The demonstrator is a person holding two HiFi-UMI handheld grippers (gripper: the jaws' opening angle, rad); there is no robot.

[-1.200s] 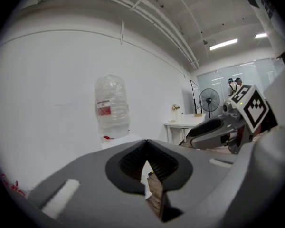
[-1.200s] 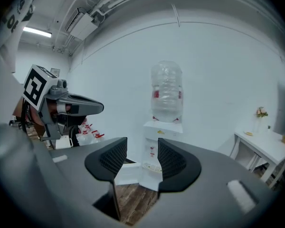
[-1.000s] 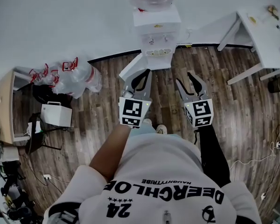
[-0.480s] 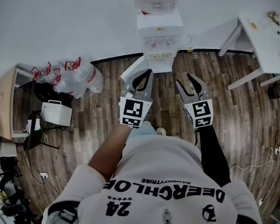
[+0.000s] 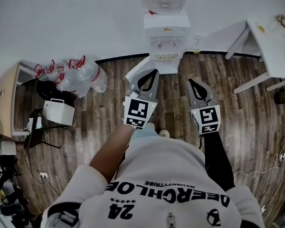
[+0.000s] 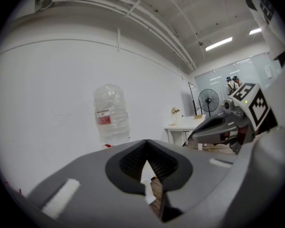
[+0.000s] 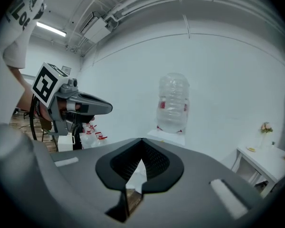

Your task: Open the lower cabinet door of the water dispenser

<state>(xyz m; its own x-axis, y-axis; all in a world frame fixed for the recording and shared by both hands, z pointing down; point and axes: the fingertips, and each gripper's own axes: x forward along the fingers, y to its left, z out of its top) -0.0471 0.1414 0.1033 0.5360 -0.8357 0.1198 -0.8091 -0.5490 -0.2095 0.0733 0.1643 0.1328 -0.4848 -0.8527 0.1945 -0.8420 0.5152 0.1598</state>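
We face the water dispenser (image 5: 165,30) at the far wall, both tongs clenched on nothing

The right tongs (image 5: 190,81) have just snapped closed, empty. The left tongs (image 5: 153,71) sit near the lower door (image 5: 137,71), which seems swung out leftward. We should catch its free edge and sweep it gently wider

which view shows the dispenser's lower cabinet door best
The head view: the cabinet door shows plainly, swung out from the water dispenser. Both gripper views show only the bottle on top; the door is hidden.
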